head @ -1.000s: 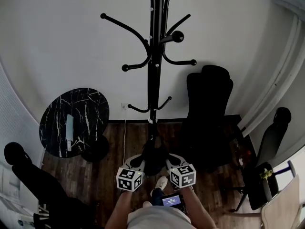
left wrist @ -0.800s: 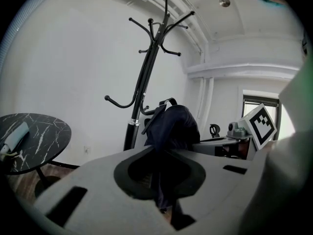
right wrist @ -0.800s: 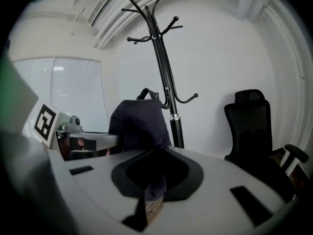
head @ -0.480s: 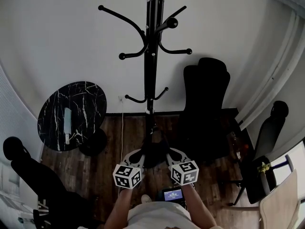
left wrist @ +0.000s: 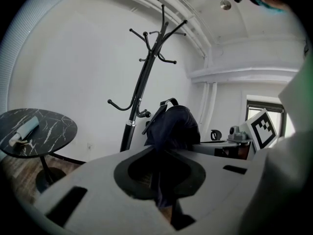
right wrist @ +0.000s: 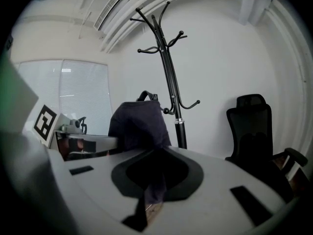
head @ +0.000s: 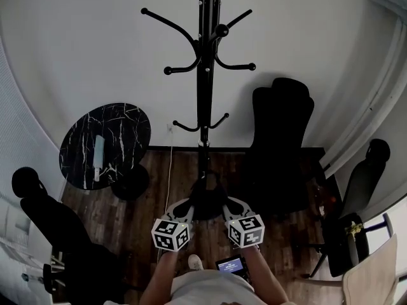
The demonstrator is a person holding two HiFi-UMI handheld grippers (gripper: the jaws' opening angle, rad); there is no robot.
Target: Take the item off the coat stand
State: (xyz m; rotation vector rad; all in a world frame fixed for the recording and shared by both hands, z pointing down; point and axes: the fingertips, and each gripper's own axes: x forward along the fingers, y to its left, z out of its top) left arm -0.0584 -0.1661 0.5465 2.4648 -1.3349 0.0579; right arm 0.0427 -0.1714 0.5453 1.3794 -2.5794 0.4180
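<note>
The item is a dark navy bag (head: 205, 199) with a strap, hanging between my two grippers in front of the black coat stand (head: 203, 75), apart from its hooks. My left gripper (head: 191, 205) is shut on the bag's left side, my right gripper (head: 222, 205) on its right side. In the left gripper view the bag (left wrist: 173, 124) bulges above the left gripper (left wrist: 164, 199), with dark cloth pinched between the jaws and the coat stand (left wrist: 142, 87) behind. In the right gripper view the bag (right wrist: 139, 124) rises over the right gripper (right wrist: 151, 195), cloth caught between its jaws.
A round black marble table (head: 121, 129) stands at the left with a pale rolled thing (head: 98, 157) on it. A black office chair (head: 280, 145) is right of the stand. More dark chairs sit at the far left (head: 44, 215) and far right (head: 362, 183). The floor is dark wood.
Both grippers keep their hold and have drawn the bag a little back from the stand's foot. The head view has shifted slightly, so the stand and table sit a bit differently in the frame.
</note>
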